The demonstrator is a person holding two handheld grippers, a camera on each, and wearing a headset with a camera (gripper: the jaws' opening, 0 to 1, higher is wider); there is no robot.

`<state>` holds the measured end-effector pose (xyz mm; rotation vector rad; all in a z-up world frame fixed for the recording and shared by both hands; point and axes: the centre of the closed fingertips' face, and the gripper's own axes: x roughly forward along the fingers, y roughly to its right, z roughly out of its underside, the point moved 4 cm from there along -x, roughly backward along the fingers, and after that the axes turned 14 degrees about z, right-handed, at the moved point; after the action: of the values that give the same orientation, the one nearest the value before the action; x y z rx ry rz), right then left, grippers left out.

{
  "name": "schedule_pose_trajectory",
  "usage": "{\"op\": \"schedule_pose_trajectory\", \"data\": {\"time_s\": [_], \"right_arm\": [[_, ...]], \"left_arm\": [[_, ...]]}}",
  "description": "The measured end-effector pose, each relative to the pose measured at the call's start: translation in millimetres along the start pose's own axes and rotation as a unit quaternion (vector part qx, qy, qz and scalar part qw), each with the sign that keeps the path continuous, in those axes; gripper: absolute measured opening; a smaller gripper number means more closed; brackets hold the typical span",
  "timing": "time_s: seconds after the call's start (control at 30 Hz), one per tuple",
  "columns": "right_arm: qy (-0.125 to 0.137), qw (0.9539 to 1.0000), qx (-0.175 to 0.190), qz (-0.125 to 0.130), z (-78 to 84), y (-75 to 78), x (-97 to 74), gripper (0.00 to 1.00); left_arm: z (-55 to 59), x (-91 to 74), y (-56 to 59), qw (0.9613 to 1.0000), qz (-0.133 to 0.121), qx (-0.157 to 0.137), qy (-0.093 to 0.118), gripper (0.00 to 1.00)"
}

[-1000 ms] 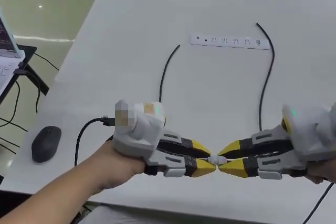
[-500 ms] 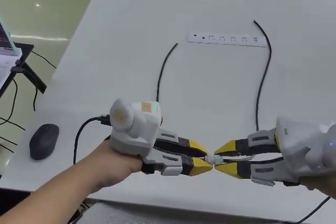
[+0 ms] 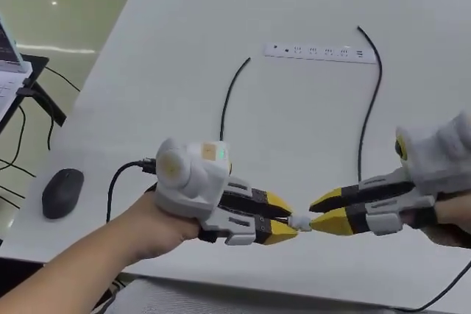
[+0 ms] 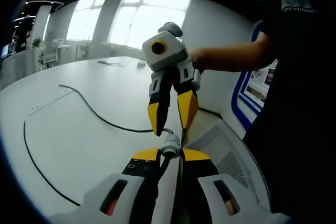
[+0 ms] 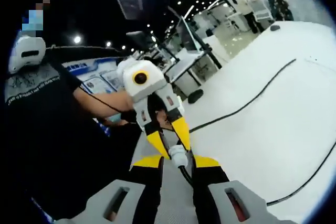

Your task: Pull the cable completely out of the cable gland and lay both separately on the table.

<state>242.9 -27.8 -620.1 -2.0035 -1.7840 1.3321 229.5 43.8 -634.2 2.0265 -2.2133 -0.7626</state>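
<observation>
While left gripper point(image 3: 292, 223) pinches gland point(image 3: 301, 221), over table point(image 3: 294, 134)

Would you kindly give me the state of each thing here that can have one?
left gripper: shut on the cable gland.
right gripper: jaws flank the cable, grip unclear.
cable gland: held in the air, cable through it.
cable: not yet pulled out.
power strip: lying flat.

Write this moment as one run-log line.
left gripper: gripping gland | right gripper: at gland, grip unclear | cable: not yet out
</observation>
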Motion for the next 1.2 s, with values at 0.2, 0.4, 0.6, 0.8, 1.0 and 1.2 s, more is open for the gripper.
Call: {"op": "schedule_pose_trajectory", "data": {"time_s": [0.2, 0.4, 0.6, 0.8, 1.0, 1.2], "right_arm": [[-0.026, 0.9996, 0.007, -0.004, 5.5, 3.9, 7.4, 0.18], [-0.032, 0.9987, 0.032, -0.023, 12.3, 5.4, 11.8, 0.19], [-0.025, 0.9974, 0.049, -0.047, 10.0, 1.0, 11.8, 0.1], [-0.002, 0.9992, -0.026, -0.03, 8.0, 0.9, 10.6, 0.08], [0.029, 0.9881, -0.151, 0.008, 5.1, -7.7, 7.6, 0.08], [0.07, 0.9496, -0.292, 0.091, 0.2, -16.6, 4.2, 0.07]], "left_arm": [[0.9, 0.2, 0.0, 0.9999, 0.001, 0.009, -0.009, 0.15], [1.2, -0.7, 0.6, 0.9998, 0.001, 0.016, -0.01, 0.15], [-2.3, -1.0, 2.2, 0.9997, 0.0, 0.02, -0.013, 0.15], [-1.2, -1.6, -1.3, 0.9999, -0.001, 0.006, -0.013, 0.15], [-3.1, -3.5, -0.6, 0.9992, 0.004, -0.04, 0.01, 0.15], [-7.4, -8.5, -1.2, 0.9972, 0.001, -0.064, 0.041, 0.15]]}}
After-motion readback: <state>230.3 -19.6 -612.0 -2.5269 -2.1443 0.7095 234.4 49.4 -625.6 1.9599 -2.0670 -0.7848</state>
